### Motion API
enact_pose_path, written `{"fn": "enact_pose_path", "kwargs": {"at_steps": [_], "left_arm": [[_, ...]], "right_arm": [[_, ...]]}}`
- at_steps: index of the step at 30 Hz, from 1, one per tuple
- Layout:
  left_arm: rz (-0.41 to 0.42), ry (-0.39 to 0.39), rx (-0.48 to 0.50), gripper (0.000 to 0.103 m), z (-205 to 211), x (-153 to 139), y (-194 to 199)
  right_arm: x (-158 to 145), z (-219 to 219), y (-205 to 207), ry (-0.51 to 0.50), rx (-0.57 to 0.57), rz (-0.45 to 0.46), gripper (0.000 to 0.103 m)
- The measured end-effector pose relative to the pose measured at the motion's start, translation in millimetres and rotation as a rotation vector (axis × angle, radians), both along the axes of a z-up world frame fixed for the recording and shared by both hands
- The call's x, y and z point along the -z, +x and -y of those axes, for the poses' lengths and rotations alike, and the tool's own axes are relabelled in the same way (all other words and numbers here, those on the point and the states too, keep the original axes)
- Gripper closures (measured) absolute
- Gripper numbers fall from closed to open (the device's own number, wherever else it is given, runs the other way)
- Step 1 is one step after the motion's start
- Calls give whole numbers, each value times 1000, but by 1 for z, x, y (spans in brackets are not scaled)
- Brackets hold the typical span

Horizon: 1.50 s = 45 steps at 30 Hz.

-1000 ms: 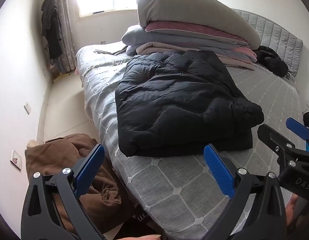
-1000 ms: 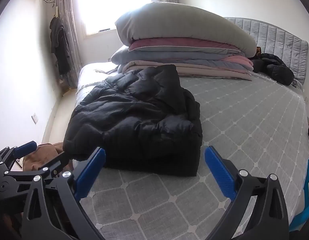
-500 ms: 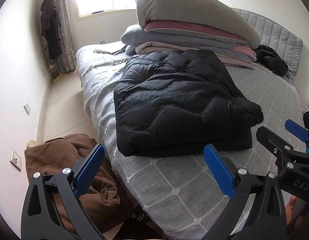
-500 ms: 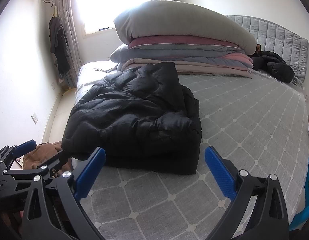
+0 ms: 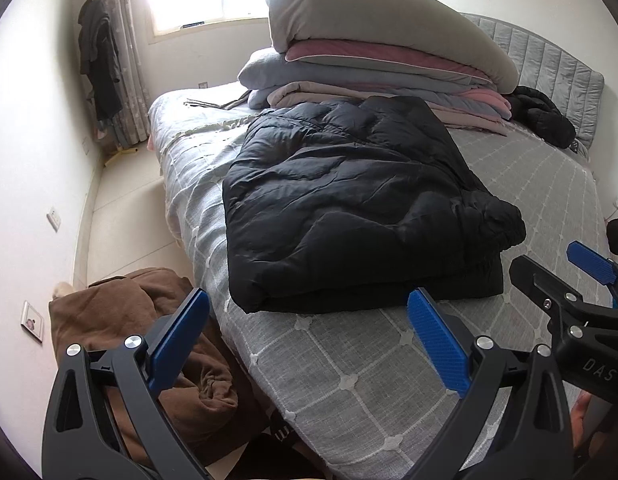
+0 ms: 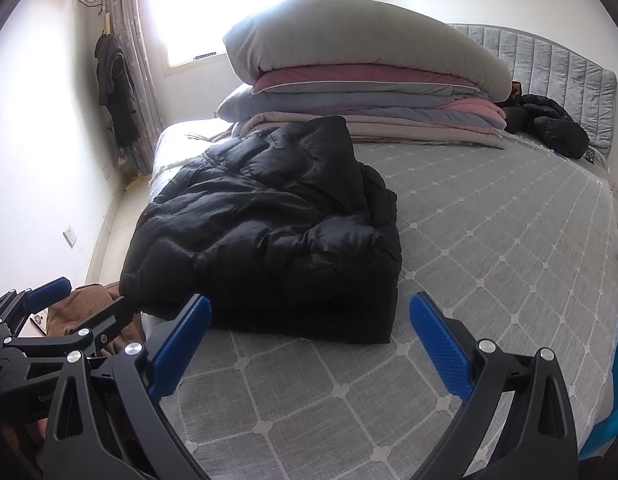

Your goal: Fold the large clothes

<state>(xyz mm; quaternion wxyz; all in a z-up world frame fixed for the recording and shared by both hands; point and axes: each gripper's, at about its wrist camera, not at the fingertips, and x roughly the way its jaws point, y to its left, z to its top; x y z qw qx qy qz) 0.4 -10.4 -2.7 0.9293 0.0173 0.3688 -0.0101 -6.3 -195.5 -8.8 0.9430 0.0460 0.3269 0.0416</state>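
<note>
A black puffy jacket [image 5: 349, 200] lies folded in a thick rectangle on the grey quilted bed [image 5: 369, 380]; it also shows in the right wrist view [image 6: 269, 232]. My left gripper [image 5: 309, 340] is open and empty, held back from the jacket's near edge above the bed's corner. My right gripper [image 6: 309, 344] is open and empty, just short of the jacket's near edge. Each gripper shows at the side of the other's view: the right gripper [image 5: 557, 276] and the left gripper [image 6: 85, 304].
A stack of folded quilts and a large pillow [image 5: 381, 52] stands at the bed's far side. Another black garment [image 5: 545, 120] lies by the grey headboard. A brown garment [image 5: 149, 340] is heaped on the floor left of the bed. Dark clothes [image 5: 99, 60] hang by the curtain.
Both grippers have drawn back slightly from the folded jacket and stay open. The jacket has settled flatter on the bed.
</note>
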Motion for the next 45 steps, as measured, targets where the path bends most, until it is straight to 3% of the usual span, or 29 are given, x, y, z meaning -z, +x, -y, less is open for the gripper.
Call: {"fn": "enact_pose_path", "kwargs": {"at_steps": [3,6,12,17,18,23,25,27,28,31,32,34,39,41,43,45], "left_arm": [[-5,-6,7,7,-1,0,1],[-39,-28,22,7,4,7,3],[-132,-81,192,7,49,29,1],[-223,-133,237,7,90,56,5],[-234,-139,240,7,103,62,5],[-269,-161,221,7,170,98,1],[-260,-63,149,7,195,112,-3],[-275,97,124,7,219,118,-3],[-285,100,99,7,223,118,-1],[-294,5,2,7,227,115,8],[-291,27,-9,7,231,119,8],[-282,99,-11,7,240,127,7],[-295,66,-10,7,244,130,11],[-301,69,-10,7,235,122,16],[-301,70,-10,7,235,121,17],[-301,69,-10,7,234,121,17]], "right_arm": [[2,5,2,16,-13,-12,7],[8,27,8,101,-45,-57,7],[48,139,29,474,66,-262,7],[87,200,68,818,34,-448,7],[91,207,73,839,38,-467,7],[89,229,74,842,29,-442,7],[95,237,73,831,35,-448,7],[101,247,74,808,33,-462,7],[106,253,77,807,32,-466,7],[119,265,86,833,43,-492,7],[121,267,88,833,46,-501,7],[121,270,89,780,50,-515,7],[100,266,106,520,13,-516,7],[91,269,113,479,-12,-483,7],[95,268,128,585,-93,-486,7],[105,260,146,741,-190,-549,7]]}}
